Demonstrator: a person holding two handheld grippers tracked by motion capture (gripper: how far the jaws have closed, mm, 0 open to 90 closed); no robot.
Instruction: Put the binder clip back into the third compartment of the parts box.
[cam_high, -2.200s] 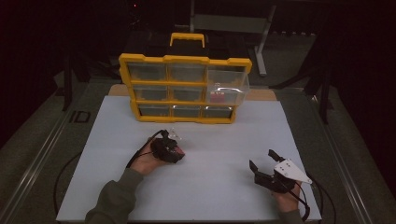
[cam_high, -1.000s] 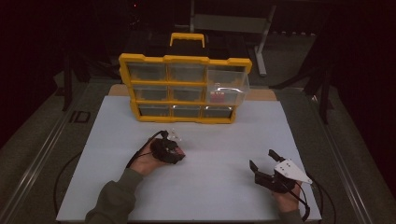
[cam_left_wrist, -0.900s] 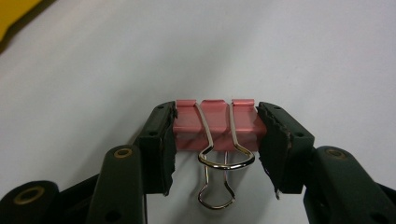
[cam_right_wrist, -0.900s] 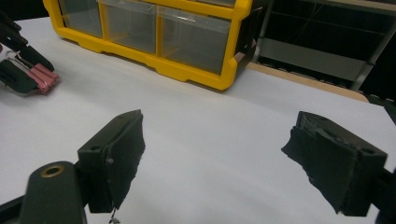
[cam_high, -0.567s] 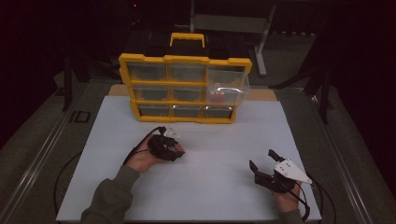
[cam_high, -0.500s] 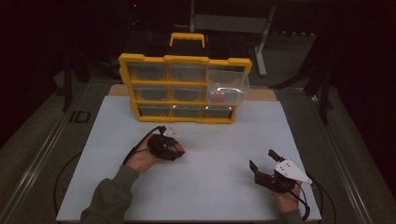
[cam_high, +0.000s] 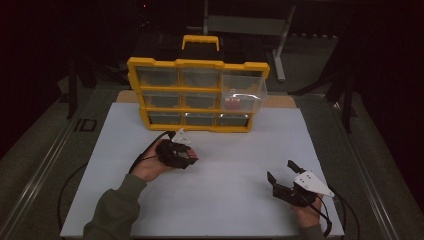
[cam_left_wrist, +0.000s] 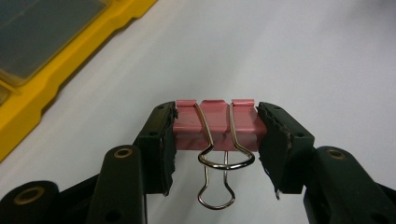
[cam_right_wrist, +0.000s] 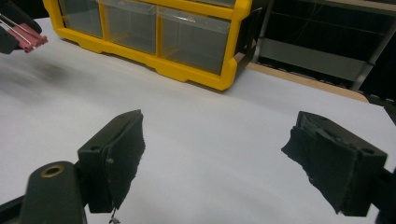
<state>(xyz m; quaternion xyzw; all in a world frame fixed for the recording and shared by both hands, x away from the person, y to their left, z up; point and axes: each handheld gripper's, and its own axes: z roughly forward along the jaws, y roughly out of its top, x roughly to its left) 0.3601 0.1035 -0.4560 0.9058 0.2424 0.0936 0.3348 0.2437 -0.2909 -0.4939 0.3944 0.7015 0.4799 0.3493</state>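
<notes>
Two hand-held grippers over a matte white board (cam_high: 225, 200). Left gripper (cam_left_wrist: 215, 128): both black jaws clamped on the ends of a pink binder clip (cam_left_wrist: 215, 126), held clear of the board. Clip body is folded sheet metal, smooth, dull rose finish, rolled lips along the top edge. Two bright wire handles (cam_left_wrist: 219, 168), looped and pear-shaped, hang down between the jaws. Jaw pads (cam_left_wrist: 164, 144) are black foam or rubber, ragged and chipped at the edges; jaw arms are hard moulded plastic with brass-coloured eyelets.

In the high view the left gripper (cam_high: 176, 152) sits in the person's left hand, near the front of the organiser, a black cable trailing off behind it. The clip is too small to make out there.

Right gripper (cam_right_wrist: 233, 163): jaws stand wide apart, nothing between them, same worn dark padding. High view puts it (cam_high: 282, 175) at the board's near right, well apart from the left one, grey three-cornered plate on top.

Yellow plastic drawer organiser (cam_high: 197, 65): boxy frame, three rows of clear drawers, carry handle on top. The upper right drawer (cam_high: 242, 95) stands pulled out, something small and red inside; too blurred to tell its shape.

Green knit sleeve (cam_high: 112, 212) on the left forearm.
</notes>
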